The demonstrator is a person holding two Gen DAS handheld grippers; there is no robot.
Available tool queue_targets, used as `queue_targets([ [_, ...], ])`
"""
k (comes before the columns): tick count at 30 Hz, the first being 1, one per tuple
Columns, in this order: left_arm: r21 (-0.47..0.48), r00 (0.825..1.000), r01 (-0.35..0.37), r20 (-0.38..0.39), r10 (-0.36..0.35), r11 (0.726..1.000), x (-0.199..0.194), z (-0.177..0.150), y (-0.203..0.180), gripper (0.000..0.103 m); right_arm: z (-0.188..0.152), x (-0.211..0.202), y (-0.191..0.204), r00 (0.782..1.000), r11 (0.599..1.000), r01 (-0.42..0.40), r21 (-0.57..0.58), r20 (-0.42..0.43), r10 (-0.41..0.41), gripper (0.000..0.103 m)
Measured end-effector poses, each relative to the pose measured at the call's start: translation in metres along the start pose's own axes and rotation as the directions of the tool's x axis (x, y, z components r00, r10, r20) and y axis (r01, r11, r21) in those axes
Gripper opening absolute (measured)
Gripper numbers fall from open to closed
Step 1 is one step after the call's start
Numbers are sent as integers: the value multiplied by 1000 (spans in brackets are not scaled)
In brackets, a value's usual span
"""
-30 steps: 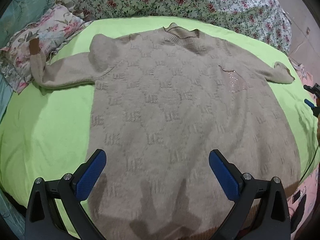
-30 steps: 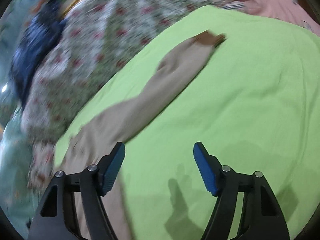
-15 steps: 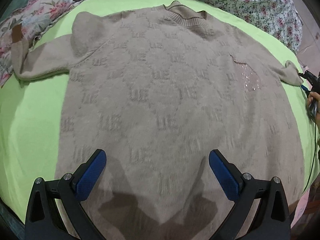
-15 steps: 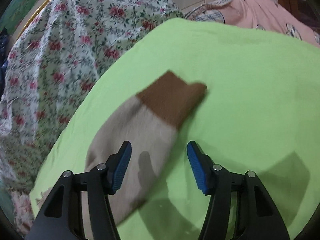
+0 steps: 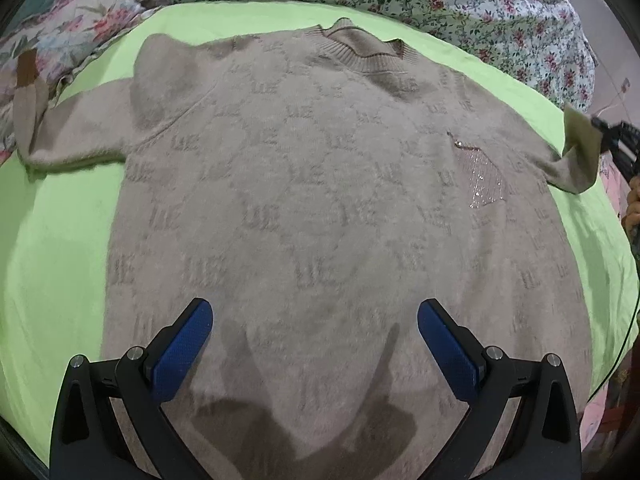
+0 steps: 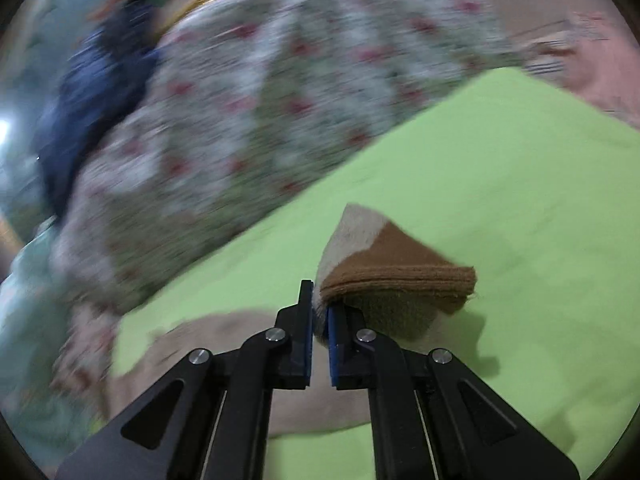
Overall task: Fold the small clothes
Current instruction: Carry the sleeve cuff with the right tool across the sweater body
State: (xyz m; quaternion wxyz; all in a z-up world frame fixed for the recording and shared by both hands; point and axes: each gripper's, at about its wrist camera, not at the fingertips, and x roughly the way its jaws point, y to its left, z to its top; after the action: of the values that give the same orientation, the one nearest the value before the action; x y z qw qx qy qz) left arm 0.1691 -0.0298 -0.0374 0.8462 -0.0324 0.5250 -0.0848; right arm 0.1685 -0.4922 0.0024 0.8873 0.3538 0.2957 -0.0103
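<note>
The sweater (image 5: 320,200), a fuzzy beige knit with a raised letter pattern, a ribbed collar and a sparkling patch on the chest, is laid flat on a smooth lime-green sheet (image 5: 52,248). Its long axis is run from the hem, nearest the left wrist camera, up to the collar at the far side, and the sleeves are spread out to either side. The left sleeve is ended by a brown ribbed cuff lying on a floral pillow (image 5: 60,36). The left gripper (image 5: 314,344) is held spread wide over the hem, with nothing between its blue pads. The right gripper (image 6: 319,320) is pressed together on the right sleeve cuff (image 6: 400,276), which is lifted off the sheet in a folded wedge. A floral quilt (image 5: 460,4) is heaped behind the sheet, and pink cloth (image 6: 600,64) is seen at the far right edge.
</note>
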Motion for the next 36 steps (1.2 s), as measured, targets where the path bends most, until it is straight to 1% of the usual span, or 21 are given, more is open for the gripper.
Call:
queue_targets([
  [1, -5, 1000, 5, -1, -5, 1000, -2, -2, 3, 103, -13, 9, 26, 998, 999, -42, -29, -40, 41, 7],
  [2, -12, 1000, 10, -1, -10, 1000, -4, -5, 7, 103, -20, 13, 39, 996, 997, -67, -40, -61, 65, 7],
  [3, -16, 1000, 12, -1, -12, 1000, -5, -7, 10, 103, -35, 26, 66, 986, 990, -127, -59, -115, 119, 7],
  [5, -27, 1000, 22, 4, -22, 999, -9, -10, 18, 103, -53, 44, 98, 969, 979, -192, -69, -175, 177, 7],
  [8, -50, 1000, 25, 18, -24, 998, -15, -12, 31, 103, -90, 79, 153, 924, 952, -294, -79, -277, 263, 7],
  [9, -55, 1000, 24, 21, -23, 998, -16, -12, 34, 103, -106, 94, 176, 903, 942, -327, -78, -320, 287, 7],
  [10, -61, 999, 24, 26, -22, 998, -17, -12, 38, 103, -119, 105, 190, 885, 934, -352, -70, -351, 307, 7],
  [11, -65, 999, 25, 30, -23, 998, -18, -12, 41, 103, -125, 112, 198, 874, 929, -364, -65, -369, 317, 7],
  [12, -73, 999, 23, 33, -21, 997, -18, -11, 45, 103, -139, 126, 214, 853, 921, -384, -57, -403, 331, 7],
  [13, -85, 999, 24, 32, -21, 996, -18, -11, 49, 103, -144, 132, 221, 845, 919, -391, -54, -416, 335, 7],
  [14, -92, 999, 28, 32, -25, 995, -17, -11, 51, 103, -156, 145, 232, 827, 914, -403, -44, -446, 343, 7],
  [18, -111, 999, 47, 24, -45, 993, -13, -8, 60, 103, -184, 172, 247, 782, 912, -409, -25, -524, 337, 8],
  [21, -102, 999, 49, 25, -47, 994, -8, -1, 59, 103, -196, 190, 246, 739, 920, -391, 34, -585, 336, 16],
  [23, -78, 999, 45, 31, -43, 996, -3, 8, 53, 103, -202, 194, 237, 702, 917, -388, 90, -616, 358, 29],
  [25, -55, 999, 41, 31, -40, 998, 6, 22, 45, 103, -202, 188, 232, 701, 917, -388, 95, -616, 360, 38],
  [26, -40, 999, 40, 33, -39, 998, 10, 28, 40, 103, -200, 183, 227, 705, 917, -387, 91, -611, 358, 43],
  [28, -14, 999, 34, 35, -34, 999, 23, 45, 28, 103, -193, 169, 216, 724, 919, -385, 90, -588, 361, 47],
  [31, 32, 999, 45, 27, -46, 998, 47, 71, 5, 103, -178, 147, 193, 766, 927, -361, 103, -534, 358, 49],
  [33, 73, 1000, 5, 16, -6, 997, 65, 88, -7, 101, -166, 127, 172, 805, 935, -335, 116, -480, 348, 49],
  [34, 81, 1000, -12, 26, 10, 997, 70, 95, -9, 100, -162, 118, 165, 818, 937, -328, 120, -461, 345, 49],
  [36, 33, 998, -12, 56, 10, 999, 72, 110, 0, 99, -150, 94, 141, 848, 942, -308, 131, -411, 335, 49],
])
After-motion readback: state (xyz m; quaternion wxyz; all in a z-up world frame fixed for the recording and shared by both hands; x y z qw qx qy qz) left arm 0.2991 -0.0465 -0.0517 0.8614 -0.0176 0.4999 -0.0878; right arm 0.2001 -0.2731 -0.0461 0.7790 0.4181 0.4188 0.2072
